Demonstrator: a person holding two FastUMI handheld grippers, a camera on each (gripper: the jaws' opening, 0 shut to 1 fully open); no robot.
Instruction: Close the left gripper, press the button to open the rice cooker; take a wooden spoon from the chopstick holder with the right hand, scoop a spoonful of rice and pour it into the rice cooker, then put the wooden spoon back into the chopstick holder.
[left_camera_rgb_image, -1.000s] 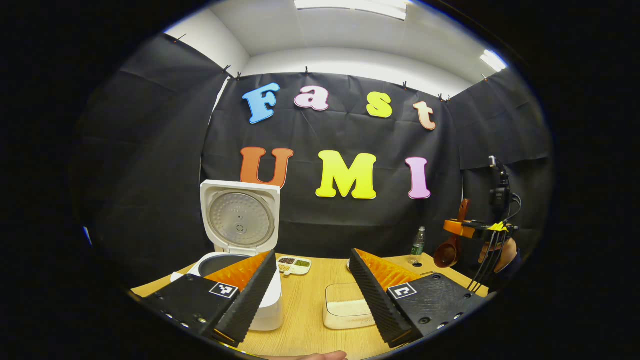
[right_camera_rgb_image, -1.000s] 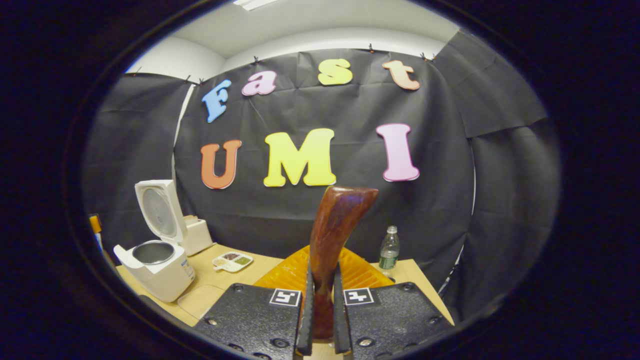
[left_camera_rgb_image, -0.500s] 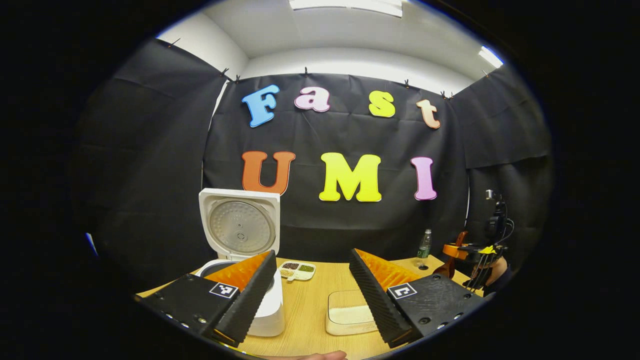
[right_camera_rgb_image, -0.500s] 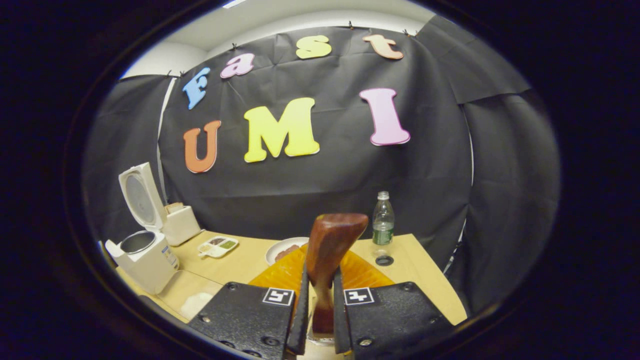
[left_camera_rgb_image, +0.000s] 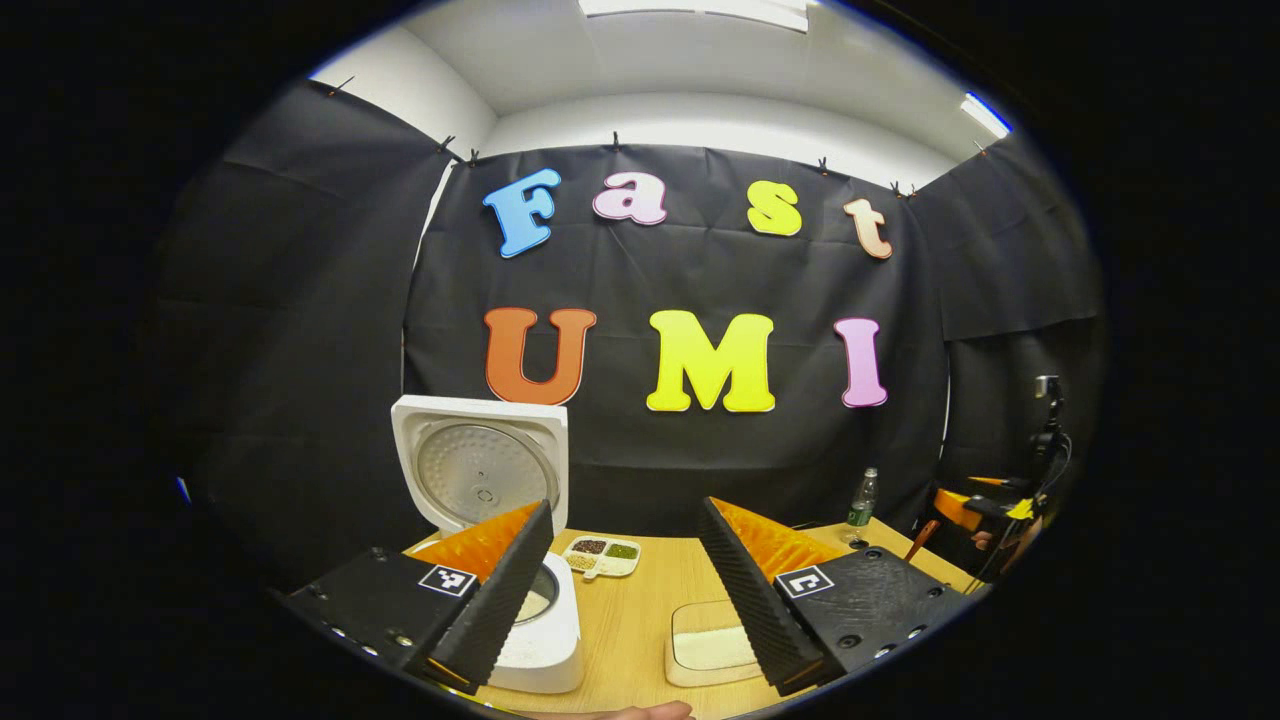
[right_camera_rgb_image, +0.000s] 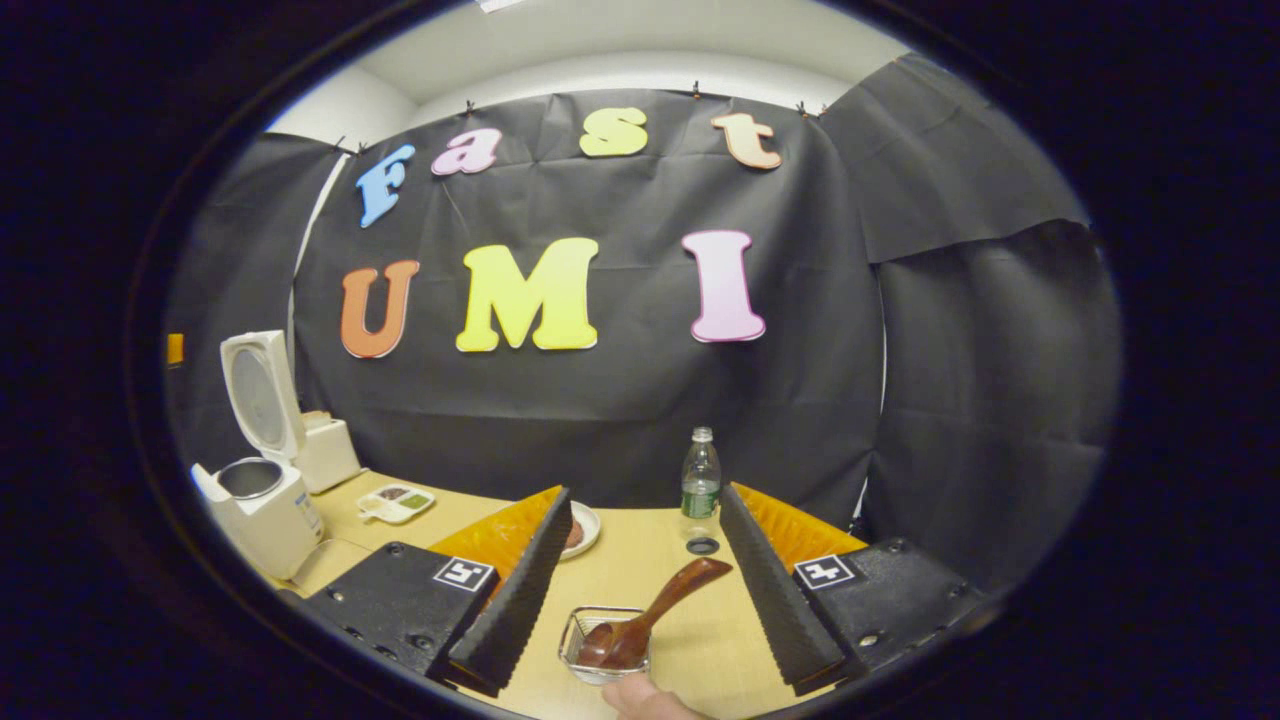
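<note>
— Both of your grippers were spread wide, weren't they?
— Yes. Your right gripper (right_camera_rgb_image: 645, 590) stood well apart at the fingers and pressed on nothing. Between and below them the wooden spoon (right_camera_rgb_image: 650, 615) leaned in the wire chopstick holder (right_camera_rgb_image: 604, 647), bowl down, handle tilted up to the right.
— And your left gripper (left_camera_rgb_image: 625, 585)?
— Equally wide, holding nothing. It hung above the table (left_camera_rgb_image: 640, 620), with the rice cooker (left_camera_rgb_image: 530, 625) just beside its left finger, lid (left_camera_rgb_image: 480, 475) raised upright, and the rice container (left_camera_rgb_image: 712, 650) near its right finger.

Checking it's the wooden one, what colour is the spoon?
Dark reddish brown spoon, clearest in the right gripper view.
</note>
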